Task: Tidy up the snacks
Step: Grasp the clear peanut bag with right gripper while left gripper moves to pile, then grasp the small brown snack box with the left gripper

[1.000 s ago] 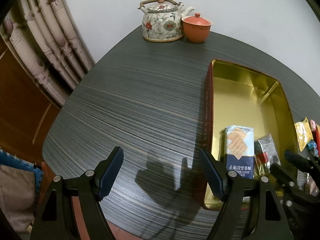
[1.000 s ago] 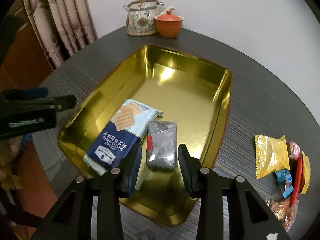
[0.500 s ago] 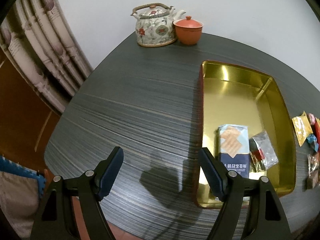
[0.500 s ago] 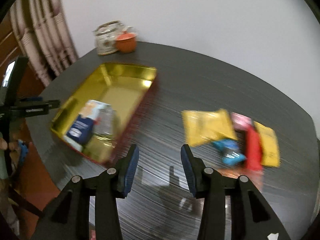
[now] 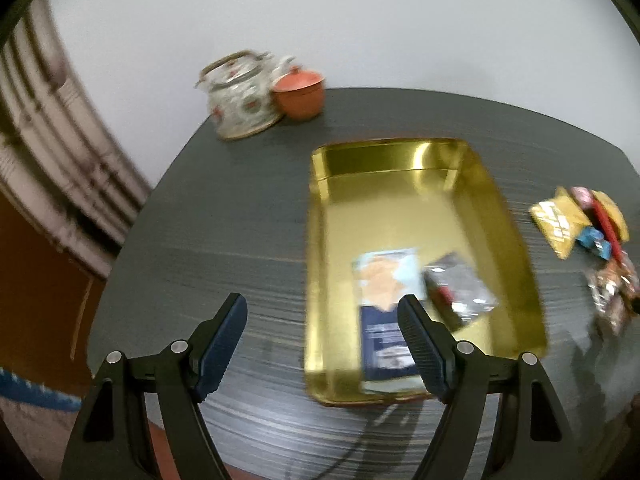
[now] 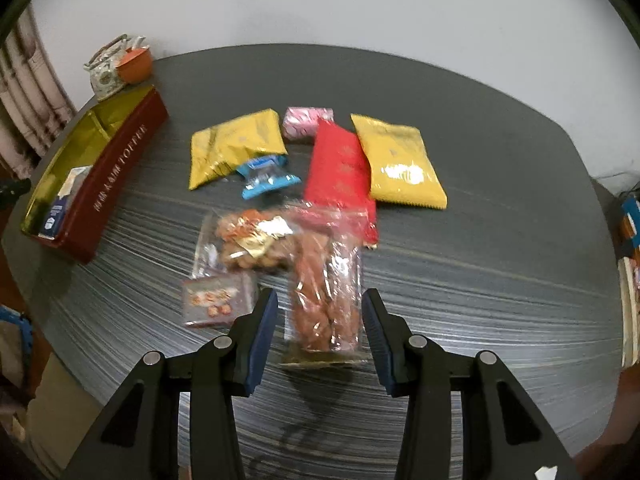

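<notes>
Left gripper [image 5: 322, 322]: jaws spread wide, holding nothing, above the near edge of the dark striped table [image 5: 224, 216].
Right gripper [image 6: 318, 316]: jaws apart, empty, straddling the near end of a clear bag of brown twisted snacks [image 6: 324, 300] without visibly touching it.
Gold-lined red tin [image 6: 116, 176]: far left in the right view; holds a blue-and-white cracker pack [image 5: 386, 320] and a dark clear-wrapped packet [image 5: 460, 292], side by side near its near end.
Loose snacks: right of the tin, two yellow pouches [image 6: 236, 144], a red pouch [image 6: 340, 168], a pink sweet [image 6: 306, 122], a small blue packet [image 6: 266, 178].
Hard to make out: motion blur smears labels; the cracker pack's near end sits behind the left gripper's right finger.
Far corner: floral teapot [image 5: 240, 96], orange lidded cup [image 5: 300, 90].
</notes>
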`<state>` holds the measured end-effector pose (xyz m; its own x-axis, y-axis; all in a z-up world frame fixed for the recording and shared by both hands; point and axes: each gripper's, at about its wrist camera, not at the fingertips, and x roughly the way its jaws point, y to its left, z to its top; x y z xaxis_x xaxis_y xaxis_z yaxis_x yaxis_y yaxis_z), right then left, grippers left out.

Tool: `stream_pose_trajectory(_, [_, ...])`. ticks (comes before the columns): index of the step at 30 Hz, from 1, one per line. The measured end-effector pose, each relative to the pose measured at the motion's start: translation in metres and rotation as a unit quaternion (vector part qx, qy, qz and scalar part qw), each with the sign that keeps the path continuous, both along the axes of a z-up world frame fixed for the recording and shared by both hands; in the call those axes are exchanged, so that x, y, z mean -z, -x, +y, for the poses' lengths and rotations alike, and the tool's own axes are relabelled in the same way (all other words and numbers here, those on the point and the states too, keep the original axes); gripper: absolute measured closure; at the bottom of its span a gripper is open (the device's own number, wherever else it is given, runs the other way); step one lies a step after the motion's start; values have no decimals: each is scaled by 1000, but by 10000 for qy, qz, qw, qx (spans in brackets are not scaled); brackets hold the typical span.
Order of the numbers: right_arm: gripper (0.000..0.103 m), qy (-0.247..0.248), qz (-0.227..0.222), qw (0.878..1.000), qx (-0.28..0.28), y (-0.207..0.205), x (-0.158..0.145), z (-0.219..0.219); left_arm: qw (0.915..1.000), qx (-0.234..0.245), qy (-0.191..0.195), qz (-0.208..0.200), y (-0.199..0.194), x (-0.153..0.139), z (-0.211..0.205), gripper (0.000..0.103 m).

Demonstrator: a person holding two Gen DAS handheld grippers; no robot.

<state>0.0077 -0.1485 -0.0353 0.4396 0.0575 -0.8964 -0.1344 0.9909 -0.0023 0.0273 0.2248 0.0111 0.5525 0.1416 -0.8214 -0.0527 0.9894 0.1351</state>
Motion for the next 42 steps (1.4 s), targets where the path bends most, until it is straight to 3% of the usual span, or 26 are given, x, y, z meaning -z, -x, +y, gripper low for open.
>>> stream_pose_trajectory(6, [62,-59,38,10000,-1,-7,12,2,9967,813,-41,17,13,-5,-48,25])
stream_pose_trajectory(13, [62,-196,16,9998,19,-7,16,-1,9855,1687,-29,195,30,12,-112,25])
stream_pose_trajectory(25, [61,-349,118,9993,113,-9,21,-12,9698,2401,266,336,33,37,-186,25])
stream_pose_trajectory(27, [65,-362,189,9991,107,-9,24,-13,9676,2482,285,377,33,40,-194,25])
stream_pose_trajectory(34, [68,-136,218,9996,100,0,25,-17,9572,2836,336,474,32,49,-222,25])
stream_pose_trajectory(42, [68,-37,318,9984,471,21,24,-50,9489,3072,422,581,23,57,-252,25])
